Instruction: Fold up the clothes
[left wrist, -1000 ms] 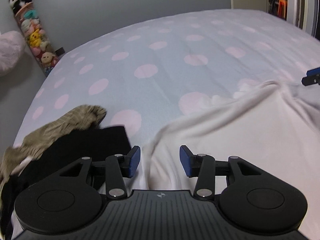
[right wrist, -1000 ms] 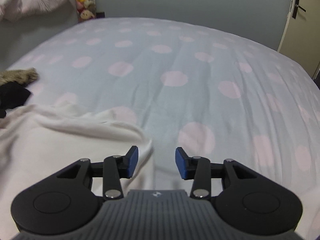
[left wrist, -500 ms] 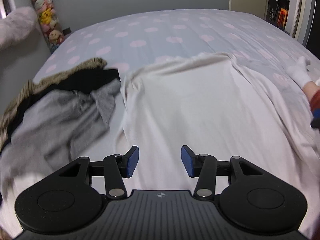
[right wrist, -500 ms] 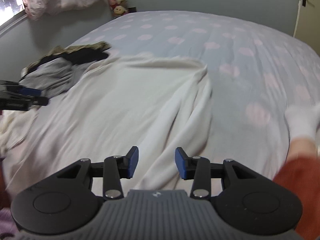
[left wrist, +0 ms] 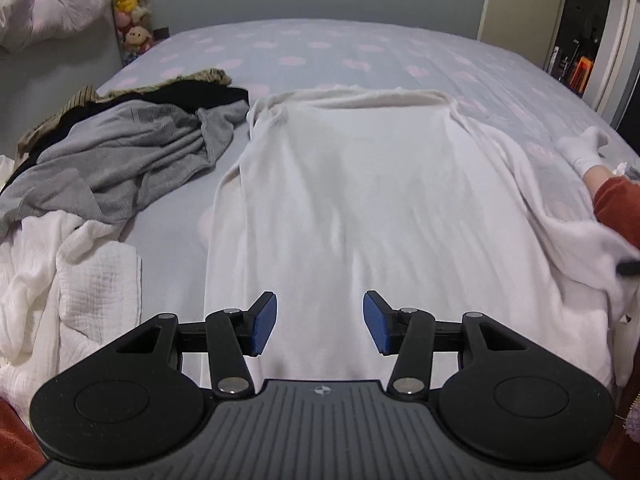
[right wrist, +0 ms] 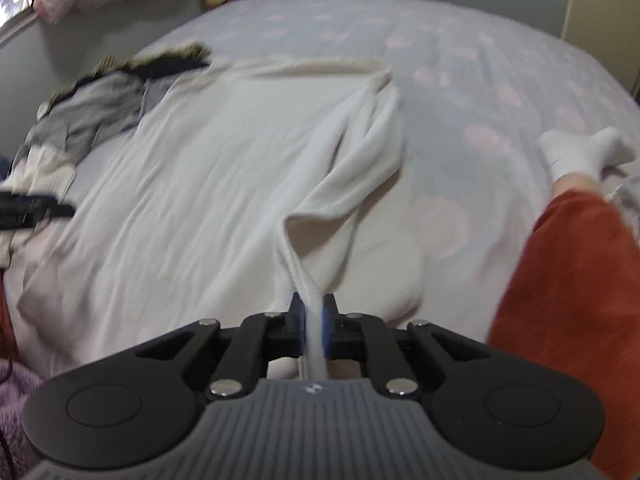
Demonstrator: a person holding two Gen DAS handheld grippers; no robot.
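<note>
A white garment (left wrist: 360, 184) lies spread lengthwise down the middle of the bed (left wrist: 360, 52), its far hem reaching toward the middle of the polka-dot sheet and its near end running under both cameras at the bed's near edge. The left gripper (left wrist: 319, 328) hangs over the near part of the cloth with its blue pads (left wrist: 264, 326) set apart; nothing sits between them and they touch no fabric. The right gripper (right wrist: 313, 326) has its jaws closing on a bunched fold at the garment's right side, and a band of white cloth runs up between the two pads, pulled into a raised ridge that leads away toward the far right corner of the garment. The right-wrist view is blurred. Along the bed's left edge lies a heap of other clothes: a grey garment (left wrist: 120, 156) on top, a black piece (left wrist: 200, 94) and a tan striped one (left wrist: 208, 76) behind it, and a crinkled white cloth (left wrist: 60, 280) at the near left corner. Near the bed's right edge rests a person's leg in a rust-red trouser leg (right wrist: 560, 280) and a white sock (right wrist: 580, 152).
</note>
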